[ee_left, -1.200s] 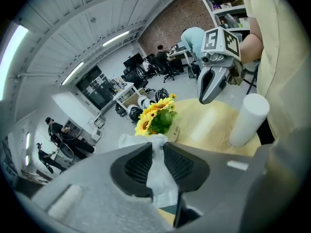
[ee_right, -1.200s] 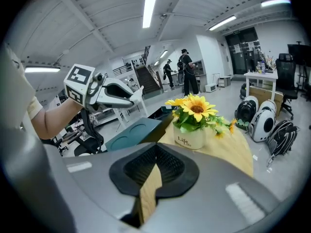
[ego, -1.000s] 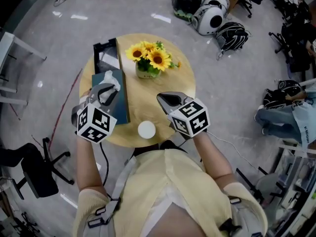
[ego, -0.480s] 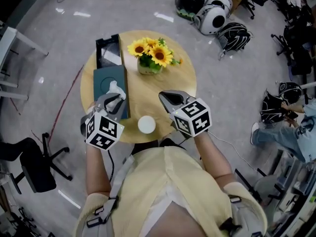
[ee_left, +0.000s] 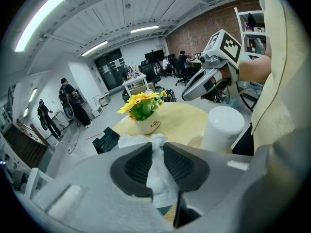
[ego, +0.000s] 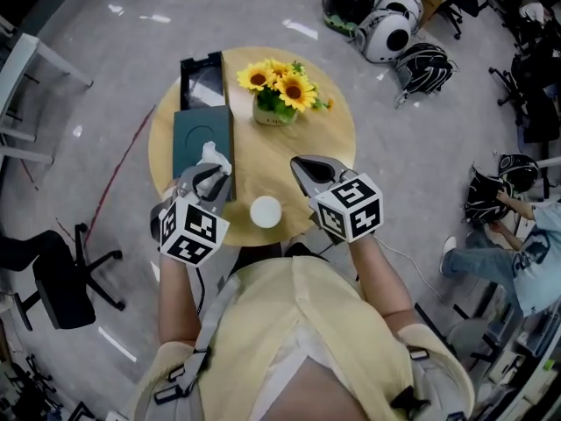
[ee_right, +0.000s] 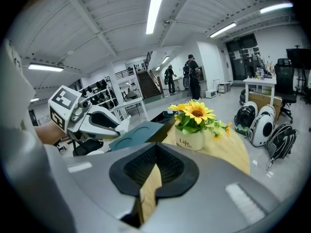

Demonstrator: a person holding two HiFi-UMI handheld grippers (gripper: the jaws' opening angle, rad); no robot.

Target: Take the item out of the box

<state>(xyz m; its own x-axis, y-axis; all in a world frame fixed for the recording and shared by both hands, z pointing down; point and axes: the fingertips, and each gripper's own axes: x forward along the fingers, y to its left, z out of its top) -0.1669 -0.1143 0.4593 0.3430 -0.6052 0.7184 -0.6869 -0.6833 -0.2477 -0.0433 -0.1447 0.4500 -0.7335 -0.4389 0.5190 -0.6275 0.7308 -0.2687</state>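
Head view first: I'm looking steeply down on a round wooden counter (ego: 333,139). The teal tissue box (ego: 197,139) is lying on its left half, and a black open box (ego: 203,77) is sitting just beyond it at the far edge. A pot of sunflowers (ego: 279,102) is standing near the middle and a white cup (ego: 265,211) is sitting at the near edge, between my two grippers. The left gripper (ego: 210,174) is hovering over the near end of the tissue box and pinching a white tissue (ego: 216,155), which is sticking up out of the jaws, clear of the oval slot on the box top. The right gripper (ego: 307,167) is hanging over the counter's right side, well apart from the box. Some helmets (ego: 386,20) are lying on the floor past the counter.

Left gripper view: the jaws are clamping the tissue between their pads, with crumpled paper poking out in front. Beyond them I'm seeing the sunflowers, the cup off to the right, and the right gripper floating above it.

Right gripper view: the jaws are pressing together on themselves, with just a thin sliver of wooden counter showing through. The tissue box and the left gripper are sitting off to the left, the sunflowers straight ahead.
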